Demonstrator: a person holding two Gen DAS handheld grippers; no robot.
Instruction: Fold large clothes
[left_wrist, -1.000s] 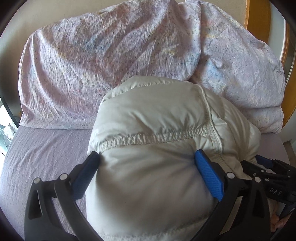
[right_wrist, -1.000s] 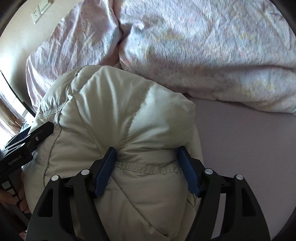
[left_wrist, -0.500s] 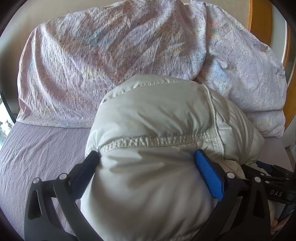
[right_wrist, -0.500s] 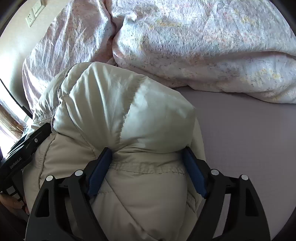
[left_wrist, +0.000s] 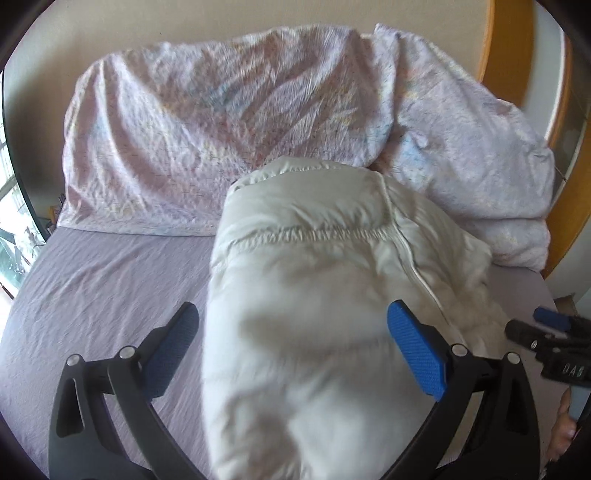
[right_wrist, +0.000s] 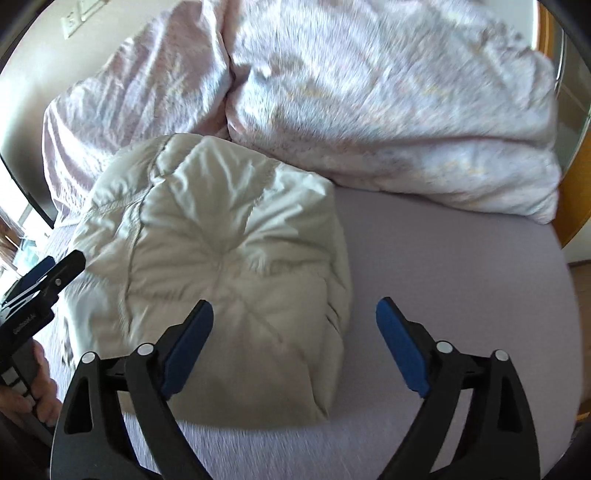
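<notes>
A cream puffer jacket (left_wrist: 314, 295) lies folded into a thick bundle on the lilac sheet (left_wrist: 92, 288), its far end against the bedding. My left gripper (left_wrist: 293, 310) hangs over the near part with its jaws wide. Its left pad stands clear of the fabric and its right pad is at the bundle's edge. In the right wrist view the jacket (right_wrist: 229, 258) sits left of centre. My right gripper (right_wrist: 295, 304) is above its near right corner, jaws opening and pinching nothing: one pad over the jacket, the other over the bare sheet (right_wrist: 443, 277).
Crumpled floral bedding (left_wrist: 221, 129) is heaped along the far side of the bed, also in the right wrist view (right_wrist: 369, 110). A wooden frame (left_wrist: 509, 55) rises at the right. A hand (right_wrist: 40, 391) holds the left gripper (right_wrist: 55, 273) beside the jacket.
Both grippers have drawn back and up from the jacket. The right jaws widened and let the fabric go. The left pads no longer dig into the bundle, which now lies loose on the sheet.
</notes>
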